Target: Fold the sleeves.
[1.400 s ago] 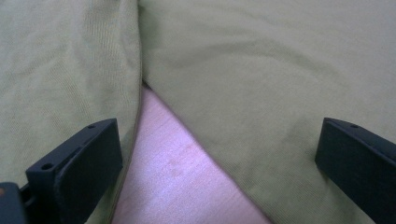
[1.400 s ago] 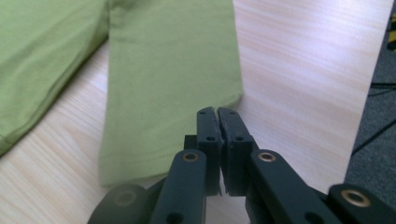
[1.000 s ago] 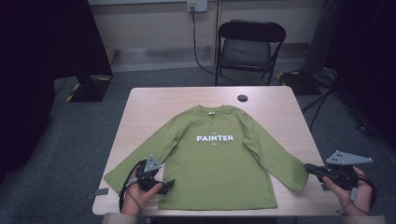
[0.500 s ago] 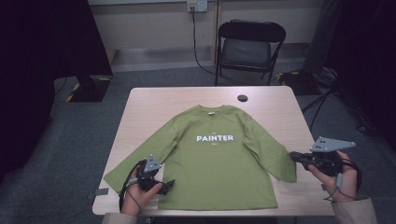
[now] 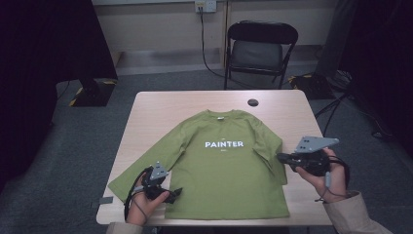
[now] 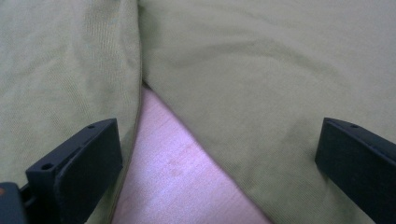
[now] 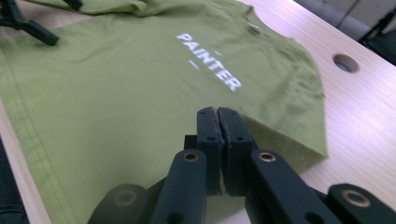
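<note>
The green PAINTER shirt point(image 5: 224, 165) lies flat on the table point(image 5: 160, 105) — its right sleeve already folded in, we judge. Our right gripper point(image 5: 282, 157) is clamped shut on nothing beside that sleeve; our left gripper point(image 5: 176, 192), jaws wide apart, straddles the unfolded left sleeve's seam — that fold remains.

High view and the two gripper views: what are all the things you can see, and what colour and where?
long-sleeved shirt: one, green with white PAINTER print, spread flat on the table
table: one, light wood, middle of the room
cable hole: one, dark, far side of the tabletop
folding chair: one, black, behind the table
wall socket: one, pale, on the back wall with a black cord hanging from it
left gripper: one, black, jaws open over the gap between sleeve and shirt body
right gripper: one, black, jaws shut, empty, near the shirt's other sleeve
hands: two, each holding a gripper
</note>
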`<state>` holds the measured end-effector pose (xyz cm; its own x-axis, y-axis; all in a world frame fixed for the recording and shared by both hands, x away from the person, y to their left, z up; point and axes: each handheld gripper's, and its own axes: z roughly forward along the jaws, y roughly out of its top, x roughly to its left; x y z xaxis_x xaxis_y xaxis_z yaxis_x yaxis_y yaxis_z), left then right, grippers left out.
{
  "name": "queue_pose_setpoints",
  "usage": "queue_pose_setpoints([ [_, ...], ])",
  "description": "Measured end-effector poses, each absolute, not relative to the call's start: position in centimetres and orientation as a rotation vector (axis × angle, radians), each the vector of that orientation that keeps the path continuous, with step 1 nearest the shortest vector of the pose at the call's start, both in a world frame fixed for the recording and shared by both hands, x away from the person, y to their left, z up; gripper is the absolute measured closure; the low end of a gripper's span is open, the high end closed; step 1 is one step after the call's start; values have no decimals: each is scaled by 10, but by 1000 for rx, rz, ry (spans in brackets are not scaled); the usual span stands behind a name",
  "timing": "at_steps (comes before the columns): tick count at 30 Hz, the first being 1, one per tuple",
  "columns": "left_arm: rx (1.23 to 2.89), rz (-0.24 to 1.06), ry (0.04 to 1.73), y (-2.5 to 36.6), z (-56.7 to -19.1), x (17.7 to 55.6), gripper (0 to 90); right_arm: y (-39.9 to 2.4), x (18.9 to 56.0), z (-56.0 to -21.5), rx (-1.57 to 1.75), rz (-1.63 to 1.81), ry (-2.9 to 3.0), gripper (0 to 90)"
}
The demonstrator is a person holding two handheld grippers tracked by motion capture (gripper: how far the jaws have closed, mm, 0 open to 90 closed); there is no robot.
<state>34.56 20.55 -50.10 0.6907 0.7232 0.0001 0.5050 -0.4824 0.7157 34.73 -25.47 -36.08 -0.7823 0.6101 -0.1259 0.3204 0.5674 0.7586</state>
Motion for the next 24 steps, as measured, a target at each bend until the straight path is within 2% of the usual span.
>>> queue_pose_setpoints([
  [24,2188,395,935,206,-501,346,0,-133,348,-349,416,1104,2569,877],
])
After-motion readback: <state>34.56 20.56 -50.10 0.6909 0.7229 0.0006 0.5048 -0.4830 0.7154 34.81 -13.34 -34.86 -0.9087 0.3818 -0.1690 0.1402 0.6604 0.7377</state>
